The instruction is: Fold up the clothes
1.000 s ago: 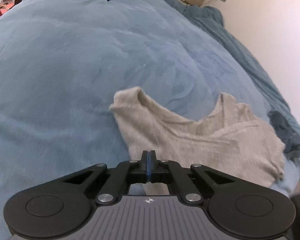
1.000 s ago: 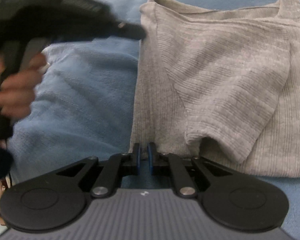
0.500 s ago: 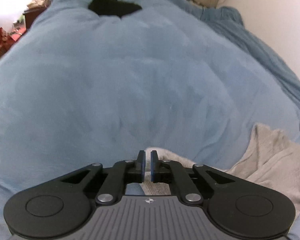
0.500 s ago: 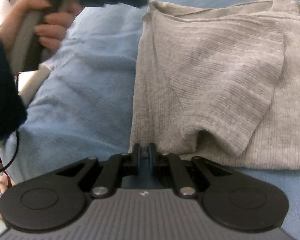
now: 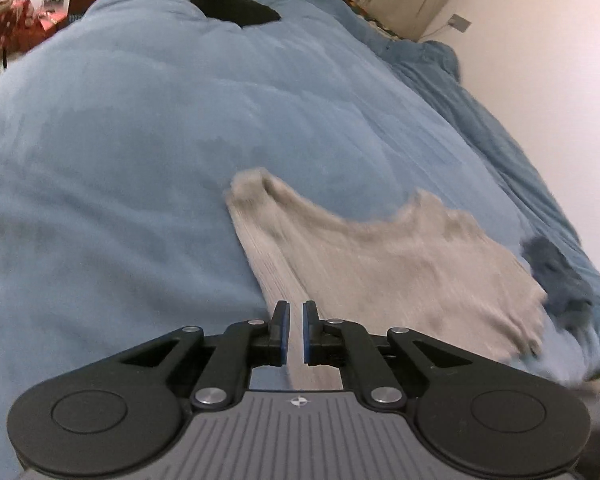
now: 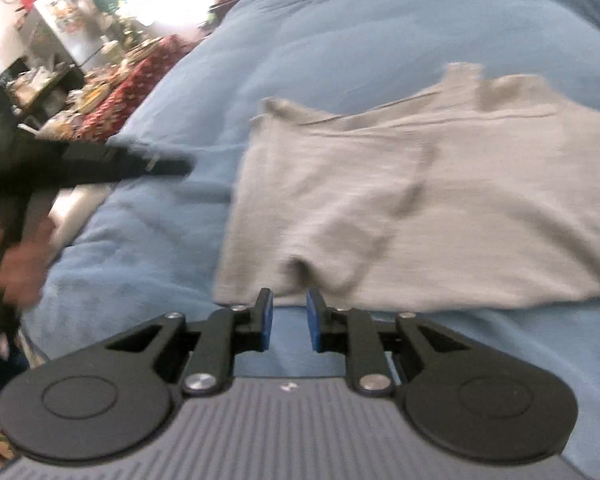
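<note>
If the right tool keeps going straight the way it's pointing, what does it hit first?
Most likely the near hem of the grey top, which lies right ahead of the open right tool on the blue blanket. Depth is blurred, so it might brush the blanket first.

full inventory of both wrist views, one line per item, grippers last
grey top: 1, grey ribbed knit, lying partly folded on the bed
blue duvet: 1, blue, covers the bed
black item: 1, black, far end of the duvet; too small to identify
dark blue cloth: 1, beside the top's right edge
red patterned cloth: 1, left of the bed, cluttered
left gripper: black, blue pads, open over the top's edge
right gripper: black, blue pads, open at the top's near hem
hand: 1, holding the left gripper's handle
</note>
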### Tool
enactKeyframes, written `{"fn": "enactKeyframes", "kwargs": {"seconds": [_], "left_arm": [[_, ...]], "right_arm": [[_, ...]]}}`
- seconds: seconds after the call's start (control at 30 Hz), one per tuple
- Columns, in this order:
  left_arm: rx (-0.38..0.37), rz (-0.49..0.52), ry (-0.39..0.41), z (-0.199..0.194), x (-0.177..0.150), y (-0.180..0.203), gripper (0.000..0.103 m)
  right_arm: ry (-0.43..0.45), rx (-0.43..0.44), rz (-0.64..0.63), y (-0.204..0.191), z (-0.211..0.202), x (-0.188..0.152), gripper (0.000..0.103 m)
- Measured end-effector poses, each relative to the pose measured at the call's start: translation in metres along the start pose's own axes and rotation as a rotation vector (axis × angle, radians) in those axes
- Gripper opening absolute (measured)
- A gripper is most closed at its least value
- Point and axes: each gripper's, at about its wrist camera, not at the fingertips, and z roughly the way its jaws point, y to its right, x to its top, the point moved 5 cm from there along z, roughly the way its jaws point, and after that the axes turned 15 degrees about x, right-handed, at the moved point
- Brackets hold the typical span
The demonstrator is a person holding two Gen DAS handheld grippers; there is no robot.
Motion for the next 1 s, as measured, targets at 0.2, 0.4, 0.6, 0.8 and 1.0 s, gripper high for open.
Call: {"fn": "enactKeyframes", "kwargs": {"seconds": [0.2,0.4,0.6,0.8,1.0], "left_arm": [[-0.034,-0.012,0.02,-0.013,-0.05,0.031,0.005],[-0.05,0.003,0.065,-0.009,-0.067,0.066,0.005],[-0.023,0.075,0.069,0.016,-0.067,0.096,0.005],[-0.026,0.083,0.029,0.031,-0.071,0.108,0.005],[-0.05,0.056,0.024,0.025,-0.073,0.112,0.007]], "right_arm": [[0.04,-0.118,0.002,0.037,-0.05,-0.008,0.021],[0.084,-0.198,0.006,0.065,-0.084,-0.025,0.023],[0.084,-0.224,0.04,0.088,-0.102,-0.043,0.03],[0.079,-0.209,0.069,0.1,-0.11,-0.049,0.033],[0.1,-0.198,0.055,0.104,-0.113,-0.043,0.033]]}}
